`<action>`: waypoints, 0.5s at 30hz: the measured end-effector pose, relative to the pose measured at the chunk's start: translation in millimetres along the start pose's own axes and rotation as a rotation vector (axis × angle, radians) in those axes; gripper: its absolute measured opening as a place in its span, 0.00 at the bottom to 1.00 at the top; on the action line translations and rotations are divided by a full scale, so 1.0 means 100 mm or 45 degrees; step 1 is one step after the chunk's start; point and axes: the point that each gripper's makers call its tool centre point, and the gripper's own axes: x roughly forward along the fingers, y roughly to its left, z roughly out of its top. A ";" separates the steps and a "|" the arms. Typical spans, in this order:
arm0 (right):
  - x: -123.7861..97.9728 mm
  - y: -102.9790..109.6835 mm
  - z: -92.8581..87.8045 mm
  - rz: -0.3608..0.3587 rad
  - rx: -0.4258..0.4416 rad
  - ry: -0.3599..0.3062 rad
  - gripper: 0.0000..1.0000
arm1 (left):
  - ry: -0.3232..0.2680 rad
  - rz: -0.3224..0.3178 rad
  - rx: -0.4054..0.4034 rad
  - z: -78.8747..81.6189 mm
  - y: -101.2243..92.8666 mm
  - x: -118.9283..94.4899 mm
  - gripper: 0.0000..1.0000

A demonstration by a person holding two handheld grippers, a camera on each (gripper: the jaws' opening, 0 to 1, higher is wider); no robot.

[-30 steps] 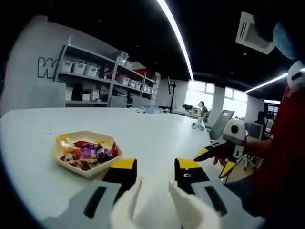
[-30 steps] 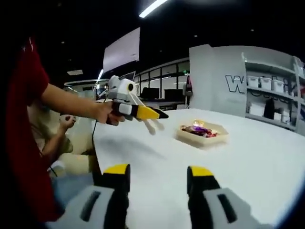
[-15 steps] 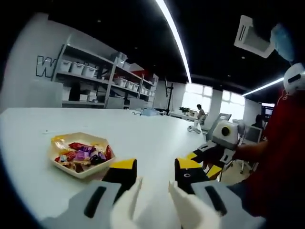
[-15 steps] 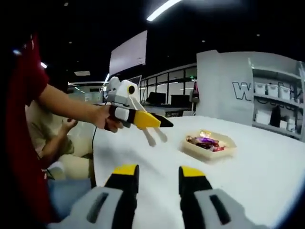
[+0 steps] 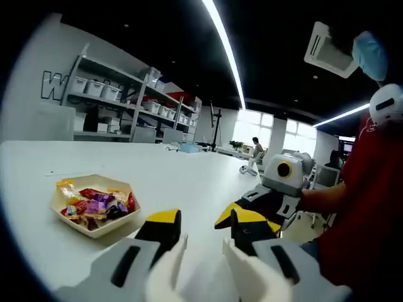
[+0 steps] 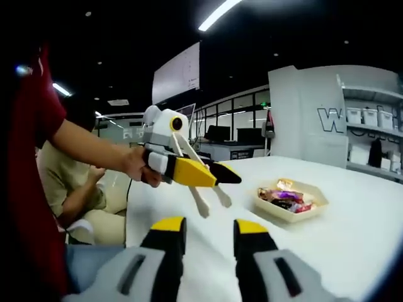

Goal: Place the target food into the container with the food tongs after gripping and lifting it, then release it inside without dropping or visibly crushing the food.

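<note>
A white table [image 5: 189,182] carries a shallow beige tray [image 5: 93,228] heaped with wrapped candies [image 5: 94,206] in red, purple, yellow and orange wrappers; in the right gripper view the same tray [image 6: 291,212] sits well out on the tabletop, its sweets [image 6: 284,198] piled inside it.

In the left gripper view the left gripper [image 5: 203,229] rises from the bottom edge with its yellow-tipped jaws a moderate gap apart, clamped on the two white arms of a pair of food tongs [image 5: 170,264]. The tong arms spread toward the camera. From the right gripper view the left gripper [image 6: 208,174] appears side-on, held in a hand [image 6: 137,166], with the white tongs [image 6: 211,200] hanging from it over the table short of the tray and their tips apart, holding nothing.

The right gripper [image 6: 203,228] has its jaws a narrow gap apart with nothing between them, above the table edge. It also enters the left gripper view [image 5: 242,217] from the right, just beside the left gripper's right jaw.

A person in a red sleeve [image 5: 359,207] holds both tools. Metal shelving with white bins [image 5: 107,107] stands against the far wall
</note>
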 end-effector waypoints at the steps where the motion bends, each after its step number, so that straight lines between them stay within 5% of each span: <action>1: 0.01 0.01 0.01 0.006 0.000 0.000 0.24 | 0.000 -0.001 -0.001 0.00 0.00 0.00 0.30; 15: 0.16 0.13 0.06 0.134 -0.047 0.024 0.08 | 0.002 -0.072 0.010 -0.03 -0.14 0.04 0.30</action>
